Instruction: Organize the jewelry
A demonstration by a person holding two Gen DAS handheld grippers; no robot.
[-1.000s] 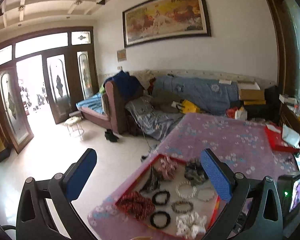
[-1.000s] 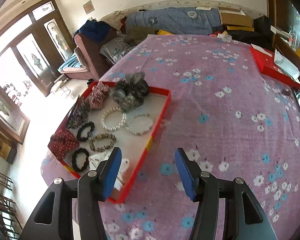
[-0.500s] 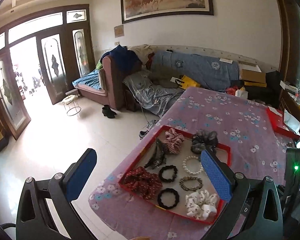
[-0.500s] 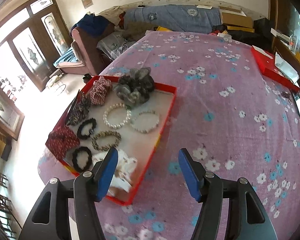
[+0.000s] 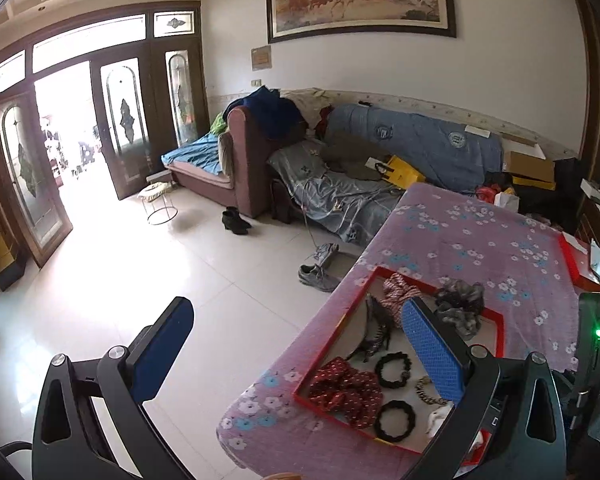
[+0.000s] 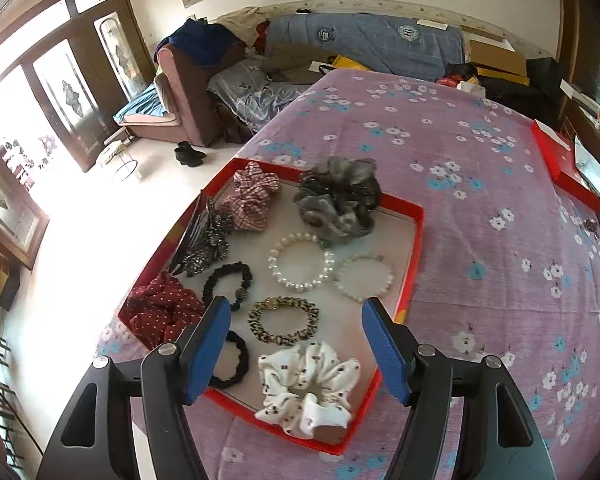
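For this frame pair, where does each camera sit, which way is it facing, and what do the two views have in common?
Left wrist: rides the left tongs, angled down past the table corner toward floor, sofa and glass doors; only its own open blue-padded fingers show.
Right wrist: rides the right tongs, tilted steeply onto the floral tablecloth; its fingers, opening with nothing between them, frame the white scrunchie.
Shared: the red tray of scrunchies and bracelets, tablecloth, sofa, doors.

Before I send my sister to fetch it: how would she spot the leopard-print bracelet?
On the purple floral tablecloth sits a red-rimmed tray. The leopard-print bracelet lies in it, between the pearl bracelet and white scrunchie. It alone is spotted tan and black.
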